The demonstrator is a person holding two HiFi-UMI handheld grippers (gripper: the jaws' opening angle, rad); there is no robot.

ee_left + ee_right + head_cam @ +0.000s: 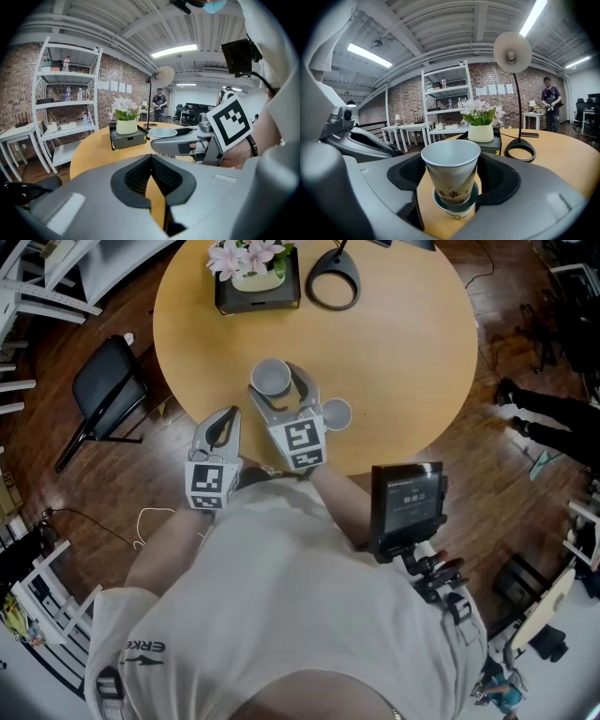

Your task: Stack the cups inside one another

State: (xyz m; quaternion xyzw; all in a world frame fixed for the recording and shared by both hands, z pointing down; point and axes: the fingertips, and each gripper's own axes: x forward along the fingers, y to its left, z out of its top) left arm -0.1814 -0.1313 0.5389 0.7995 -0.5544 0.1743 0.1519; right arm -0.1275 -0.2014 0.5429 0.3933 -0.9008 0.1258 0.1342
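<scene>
Between your right gripper's (278,382) jaws stands the cup (452,176), upright and mouth up. The pads look pressed to its sides just under the rim, so I read that gripper as grasping it. What matters for the next move is directly underneath. In the right gripper view the cup's base sits just inside the rim of a lower cup (456,206), and nearly all of the cup's wall shows above that rim. The two rims look close to concentric and both long axes look vertical, so I judge the way in to be straight down with no sideways correction. Keep the cup from tilting, or its base may catch the lower rim or tip that cup over. From the head view you cannot see the lower cup, because the held one covers it.

One more, the spare cup (336,413), stands on the counter (403,352) just beside the right gripper's body, on its right and a little nearer you. It is well within reach of your right hand, and the right gripper stands between it and your left hand. It therefore looks like work for the right hand once this cup is seated.

Your left gripper (228,416) is clenched, jaws together with nothing between them. It sits at the counter's near edge, left of the stack and apart from it.
</scene>
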